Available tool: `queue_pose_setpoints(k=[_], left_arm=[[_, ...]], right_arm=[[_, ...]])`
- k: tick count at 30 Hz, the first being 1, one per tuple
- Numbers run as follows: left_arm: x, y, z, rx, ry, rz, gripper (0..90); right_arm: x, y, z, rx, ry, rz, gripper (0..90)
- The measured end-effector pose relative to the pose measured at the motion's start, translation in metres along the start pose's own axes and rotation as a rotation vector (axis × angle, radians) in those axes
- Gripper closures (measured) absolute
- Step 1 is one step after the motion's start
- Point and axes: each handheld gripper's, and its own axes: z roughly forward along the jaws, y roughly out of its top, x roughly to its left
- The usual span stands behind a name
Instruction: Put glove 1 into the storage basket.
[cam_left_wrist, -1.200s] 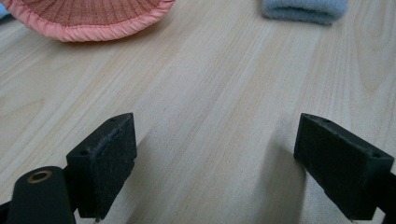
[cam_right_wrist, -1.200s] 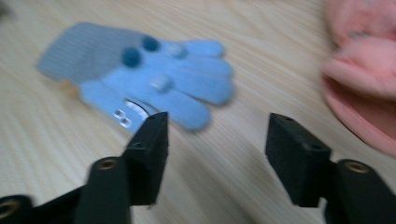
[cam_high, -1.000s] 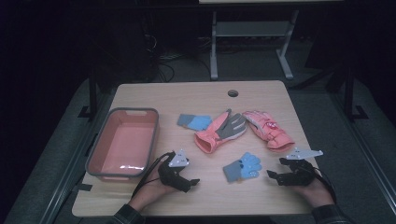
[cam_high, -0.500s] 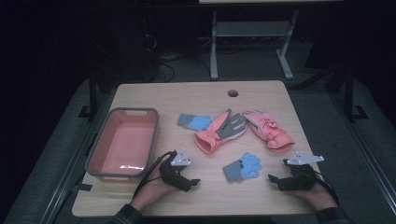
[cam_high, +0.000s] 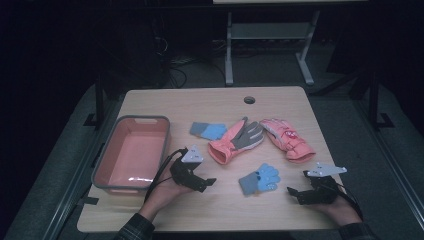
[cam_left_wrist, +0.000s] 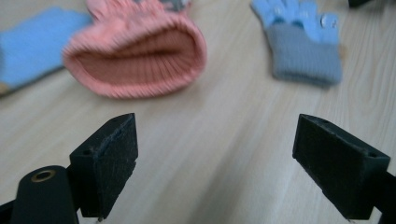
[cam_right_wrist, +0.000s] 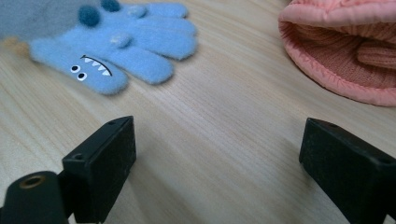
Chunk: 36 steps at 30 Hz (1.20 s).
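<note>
Two pairs of gloves lie on the wooden table (cam_high: 200, 105). A small blue glove (cam_high: 260, 178) with a grey cuff lies at the front centre, between my two grippers. Its mate (cam_high: 207, 131) lies farther back. A pink and grey glove (cam_high: 235, 141) and a pink glove (cam_high: 287, 140) lie beyond. My left gripper (cam_high: 210, 182) is open, lifted off the table, and points at the pink cuff (cam_left_wrist: 140, 60). My right gripper (cam_high: 292, 194) is open low over the table; its jaws have just been opening, with nothing between them. It faces the blue glove's fingers (cam_right_wrist: 116, 42).
A pink bin with a grey rim (cam_high: 145, 119) stands at the table's left side, beside my left hand. A round cable hole (cam_high: 249, 100) sits near the table's far edge. Bare wood lies along the front edge between the hands.
My left gripper has risen a little off the table. The right hand has stayed where it was, and the gloves have not moved.
</note>
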Motion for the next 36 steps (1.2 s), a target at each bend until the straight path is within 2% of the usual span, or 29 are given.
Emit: queue_pose_setpoints(k=[4, 8, 15, 19, 23, 29, 36], left_arm=[[0.005, 0.011, -0.005, -0.018, 0.007, -0.014, 13.8], [0.012, 0.023, -0.008, -0.037, 0.016, -0.033, 18.3], [0.028, 0.046, -0.010, -0.066, 0.051, -0.048, 37.6], [0.041, 0.058, -0.007, -0.059, 0.086, -0.043, 53.2], [0.056, 0.066, -0.002, -0.047, 0.119, -0.074, 66.5], [0.076, 0.077, 0.008, -0.020, 0.171, -0.091, 67.1], [0.100, 0.088, 0.018, -0.012, 0.198, -0.123, 64.6]], right_arm=[[0.000, 0.000, 0.000, 0.000, 0.000, 0.000, 9.9], [0.000, 0.000, 0.000, 0.000, 0.000, 0.000, 9.9], [0.000, 0.000, 0.000, -0.002, -0.001, -0.003, 9.6], [0.000, 0.000, 0.001, -0.003, -0.001, -0.007, 9.5], [0.000, 0.001, 0.001, -0.005, -0.002, -0.003, 9.4], [0.000, 0.001, 0.001, -0.005, -0.002, -0.002, 9.4], [0.000, 0.001, 0.001, -0.005, -0.003, -0.003, 9.4]])
